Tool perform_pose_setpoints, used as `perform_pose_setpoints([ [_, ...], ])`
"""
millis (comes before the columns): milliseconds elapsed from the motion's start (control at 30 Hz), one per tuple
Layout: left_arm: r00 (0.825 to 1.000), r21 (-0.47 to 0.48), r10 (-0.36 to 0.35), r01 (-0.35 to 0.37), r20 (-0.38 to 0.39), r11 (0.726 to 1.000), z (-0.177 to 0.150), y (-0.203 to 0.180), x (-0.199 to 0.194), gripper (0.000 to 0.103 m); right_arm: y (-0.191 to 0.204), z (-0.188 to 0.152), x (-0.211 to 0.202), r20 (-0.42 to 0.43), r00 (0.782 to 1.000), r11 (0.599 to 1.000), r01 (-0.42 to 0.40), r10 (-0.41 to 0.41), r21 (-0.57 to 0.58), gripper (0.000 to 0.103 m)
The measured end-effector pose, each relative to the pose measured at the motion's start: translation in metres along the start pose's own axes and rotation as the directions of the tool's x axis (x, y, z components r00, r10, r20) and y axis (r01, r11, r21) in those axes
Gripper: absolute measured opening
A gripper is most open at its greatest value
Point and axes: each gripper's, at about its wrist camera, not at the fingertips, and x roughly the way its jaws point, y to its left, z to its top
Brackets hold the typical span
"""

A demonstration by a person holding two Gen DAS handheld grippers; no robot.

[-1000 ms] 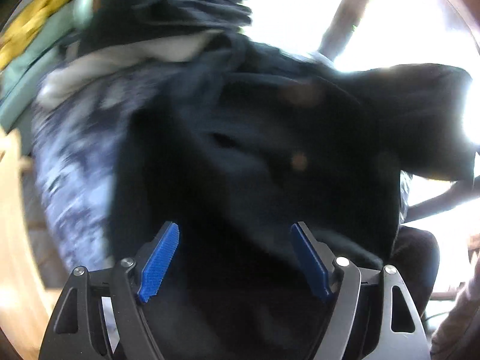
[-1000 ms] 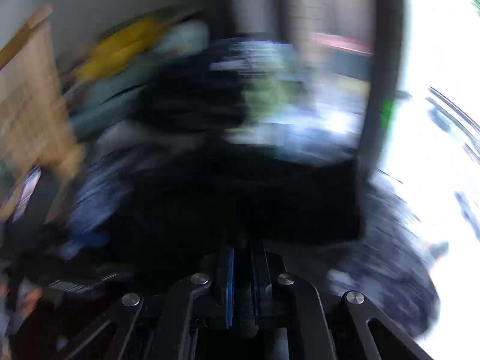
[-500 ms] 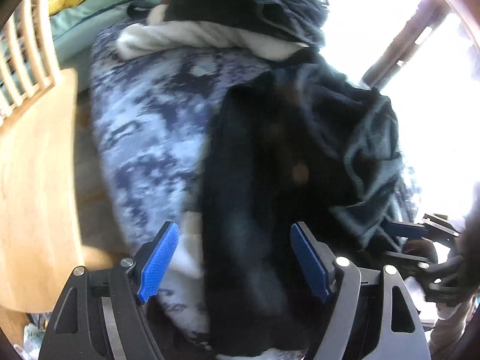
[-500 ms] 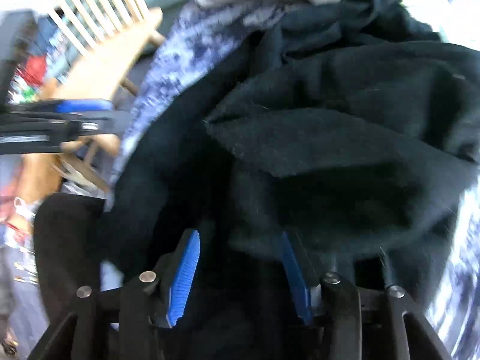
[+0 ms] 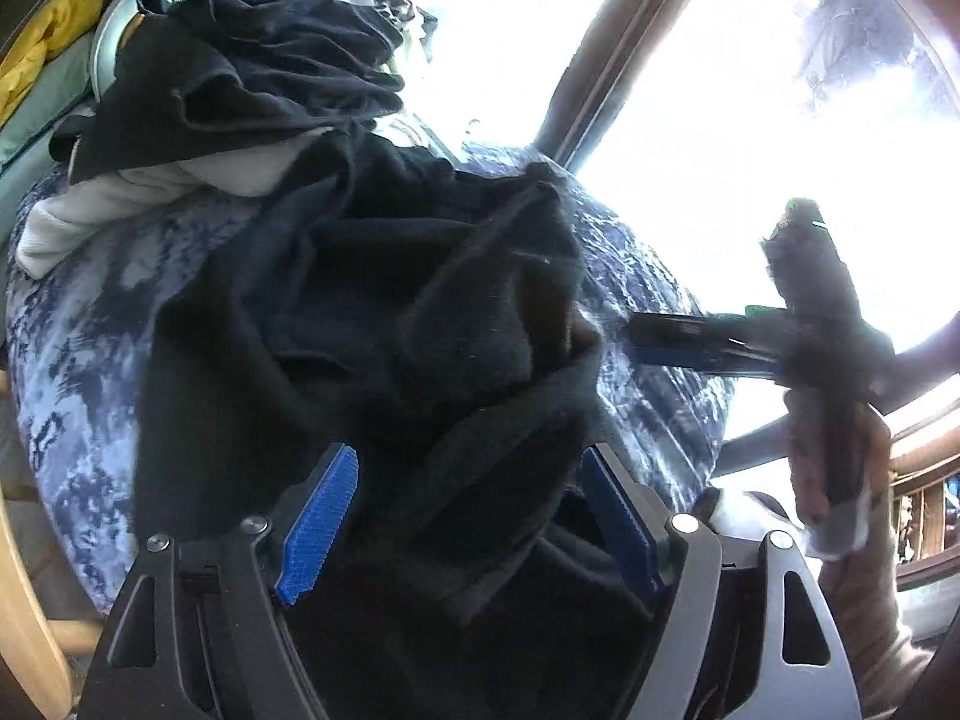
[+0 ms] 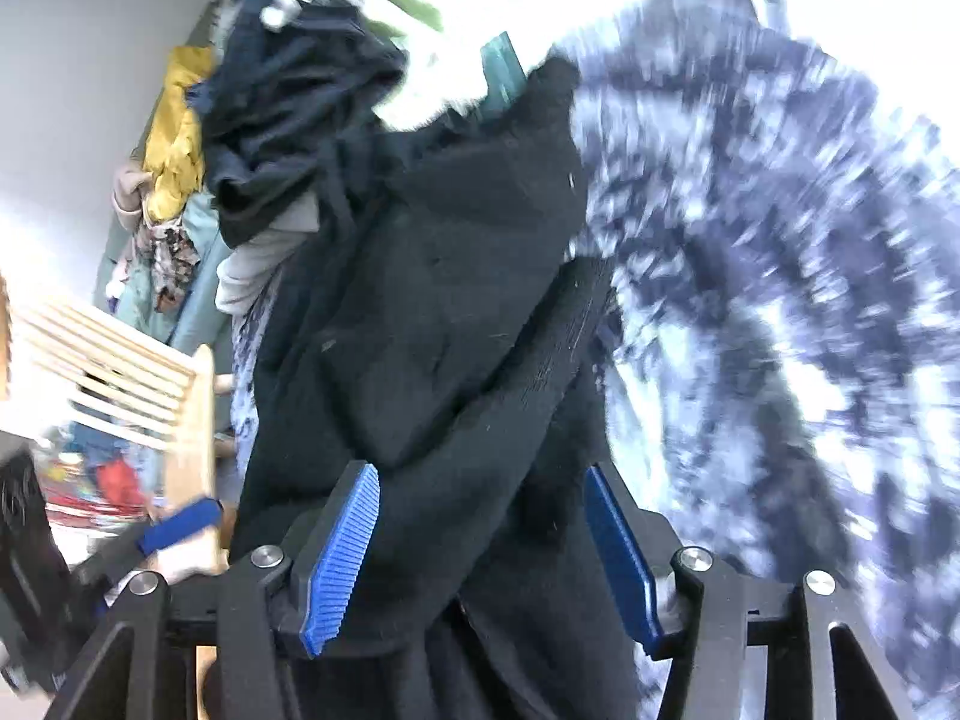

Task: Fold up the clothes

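A black garment (image 5: 372,324) lies crumpled on a blue-and-white mottled cushion (image 5: 90,372). My left gripper (image 5: 468,522) hangs open just over its near edge, with folds of the cloth lying between the blue pads. From the right, my right gripper (image 5: 678,342) reaches in toward the garment's far side. In the right wrist view the same black garment (image 6: 432,300) fills the middle. There my right gripper (image 6: 483,546) has its jaws opening, with cloth loose between them. One blue fingertip (image 6: 177,525) of my left gripper shows at the lower left.
A heap of dark clothes (image 5: 252,60) and a white garment (image 5: 120,198) sit at the cushion's far end. Yellow and pale green cloth (image 6: 174,138) is piled behind. A wooden chair (image 6: 192,420) stands to the left. Bright windows (image 5: 720,90) lie beyond the cushion, and a person's hand (image 5: 840,480) is at the right.
My right gripper went from shut to open and dropped down over the black garment. The garment, spread wide a second ago, now lies bunched on the cushion. The left view swung sideways.
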Motion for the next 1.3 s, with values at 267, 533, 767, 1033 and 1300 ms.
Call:
perform_pose_setpoints([
  [267,0.998,-0.088,0.056,-0.058,-0.019,0.994,-0.014,0.033,-0.007,0.079,-0.022,0.005,0.033,0.006,0.993,0.98,-0.116,0.116,0.16,0.016],
  [533,0.999,-0.222,0.04,-0.032,0.033,0.974,-0.044,0.081,-0.047,0.079,0.016,-0.039,-0.065,0.211,0.977,1.0,-0.03,0.028,0.006,0.015],
  [767,0.993,-0.249,0.041,-0.011,0.112,0.968,-0.068,0.091,-0.086,0.079,0.112,-0.118,-0.072,-0.004,0.978,0.955,-0.205,0.209,-0.216,0.015],
  [1033,0.989,-0.264,0.056,-0.019,0.134,0.964,-0.094,0.098,-0.111,0.08,0.141,-0.153,0.07,-0.282,0.952,0.963,-0.182,0.121,-0.199,0.016],
  [1300,0.993,-0.21,0.108,-0.097,0.04,0.973,-0.1,0.096,-0.087,0.08,0.089,-0.14,0.035,-0.089,0.996,0.994,0.017,-0.027,-0.112,0.036],
])
